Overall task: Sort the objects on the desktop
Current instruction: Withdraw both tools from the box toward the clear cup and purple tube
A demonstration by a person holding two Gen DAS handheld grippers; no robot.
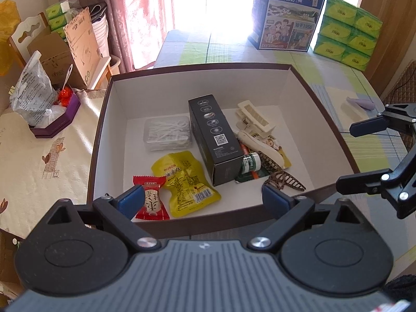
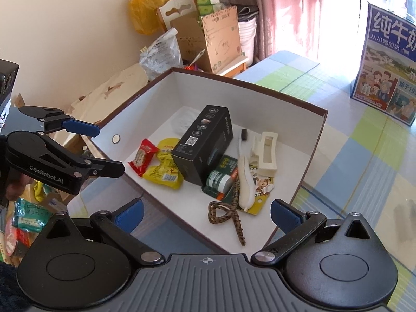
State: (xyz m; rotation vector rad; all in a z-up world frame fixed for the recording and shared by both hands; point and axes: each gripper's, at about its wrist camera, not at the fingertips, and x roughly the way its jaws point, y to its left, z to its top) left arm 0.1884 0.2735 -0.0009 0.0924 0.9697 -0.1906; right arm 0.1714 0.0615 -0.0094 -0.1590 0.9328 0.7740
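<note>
Both the left tool [image 1: 202, 197] and right tool [image 2: 206, 213] stand wide and empty above the box [image 1: 104, 119]; descending carelessly risks striking its near rim.

Bright daylight from the window [image 1: 221, 7], blown out to pure white there and spilling glare across the far tabletop [image 1: 197, 44]. Pink curtains [image 1: 145, 13] glowing, backlit. Inside of the storage box [image 1: 117, 119] evenly lit, with soft shadows beside the black carton [image 1: 215, 140]. Sharp at centre in both views; strong fisheye bending at the edges, dark vignette in the corners. Milk carton [image 2: 390, 65] stretched and curved at the right margin of the right wrist view.
</note>
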